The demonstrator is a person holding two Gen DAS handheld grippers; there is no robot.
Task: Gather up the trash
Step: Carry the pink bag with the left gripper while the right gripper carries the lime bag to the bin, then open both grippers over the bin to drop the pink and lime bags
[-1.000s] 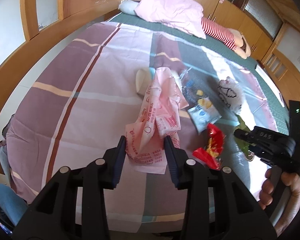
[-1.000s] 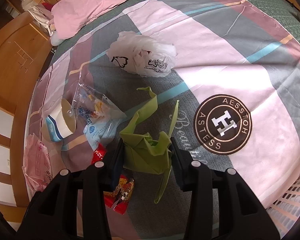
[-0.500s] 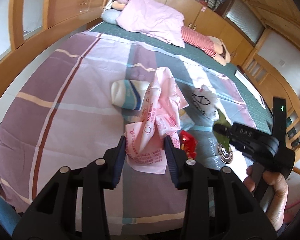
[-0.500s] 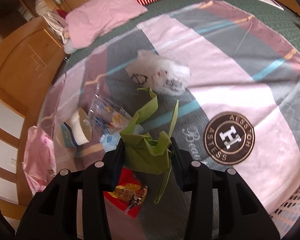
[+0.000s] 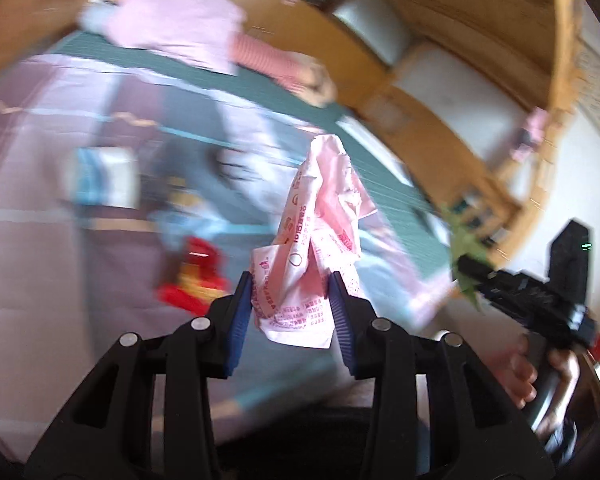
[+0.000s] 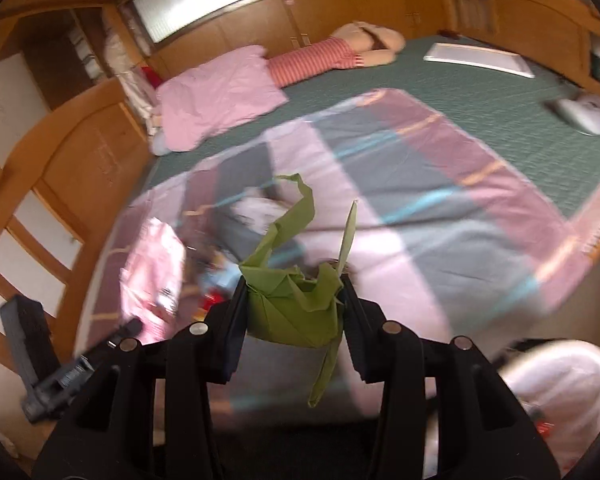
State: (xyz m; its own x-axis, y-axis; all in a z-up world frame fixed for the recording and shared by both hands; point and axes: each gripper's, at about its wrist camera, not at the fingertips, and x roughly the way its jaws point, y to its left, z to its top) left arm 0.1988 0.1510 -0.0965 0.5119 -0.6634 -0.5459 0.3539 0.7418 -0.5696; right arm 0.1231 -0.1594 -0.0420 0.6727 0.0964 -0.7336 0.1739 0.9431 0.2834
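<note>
My left gripper (image 5: 291, 284) is shut on a crumpled pink plastic bag (image 5: 316, 232) with red print and holds it in the air above the bed. My right gripper (image 6: 293, 288) is shut on a folded green paper piece (image 6: 292, 296), also lifted off the bed. The right gripper shows at the right of the left wrist view (image 5: 520, 292), with green paper at its tip. The pink bag also shows at the left of the right wrist view (image 6: 156, 276). A red snack wrapper (image 5: 196, 276) and a white and blue cup (image 5: 104, 176) lie blurred on the patterned sheet (image 6: 480, 184).
A white mesh basket (image 6: 560, 392) stands at the lower right of the right wrist view, beside the bed. A pink pillow (image 6: 216, 96) and a striped red cushion (image 6: 312, 60) lie at the head of the bed. Wooden cabinets (image 6: 400, 4) line the walls.
Both grippers have lifted their loads and swung to the right, away from the trash pile. The views are blurred by the motion. The white basket has come into the right wrist view.
</note>
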